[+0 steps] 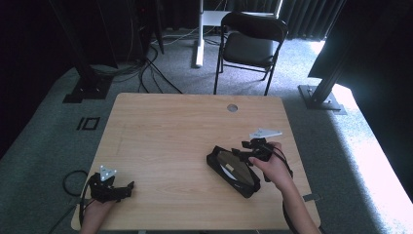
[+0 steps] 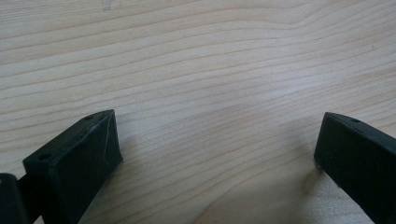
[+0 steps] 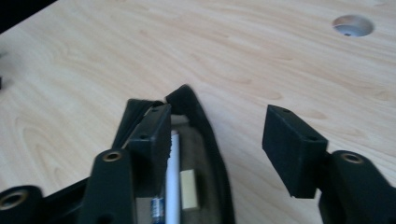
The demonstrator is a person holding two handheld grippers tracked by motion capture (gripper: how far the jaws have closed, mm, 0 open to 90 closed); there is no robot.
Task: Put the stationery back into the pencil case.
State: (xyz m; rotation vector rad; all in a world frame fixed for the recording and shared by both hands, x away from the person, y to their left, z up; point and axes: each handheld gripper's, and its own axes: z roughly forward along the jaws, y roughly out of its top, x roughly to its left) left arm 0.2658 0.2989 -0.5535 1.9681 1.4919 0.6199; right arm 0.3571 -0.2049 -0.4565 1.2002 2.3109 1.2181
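Black fabric pencil case [image 1: 233,169] lies open, 4 o'clock on table [image 1: 165,126]. Soft, light, floppy; grip rim wall. Right gripper [image 3: 219,135] spread, one jaw inside case. Left gripper [image 2: 217,149] spread, empty, 8 o'clock.

- The table [image 1: 165,126] is bare wood across its far half and middle; a gripper could pass there freely.
- The open black pouch [image 1: 233,170] lies on the near right part, the one thing in the way.
- The right gripper [image 3: 217,140] stands at the pouch, jaws apart, one jaw inside the opening beside a white pen [image 3: 173,186].
- The left gripper [image 2: 217,144], jaws wide, sits at the near left corner over bare wood, well apart from the pouch.
- A small round hole [image 1: 232,107] lies flush near the far edge.
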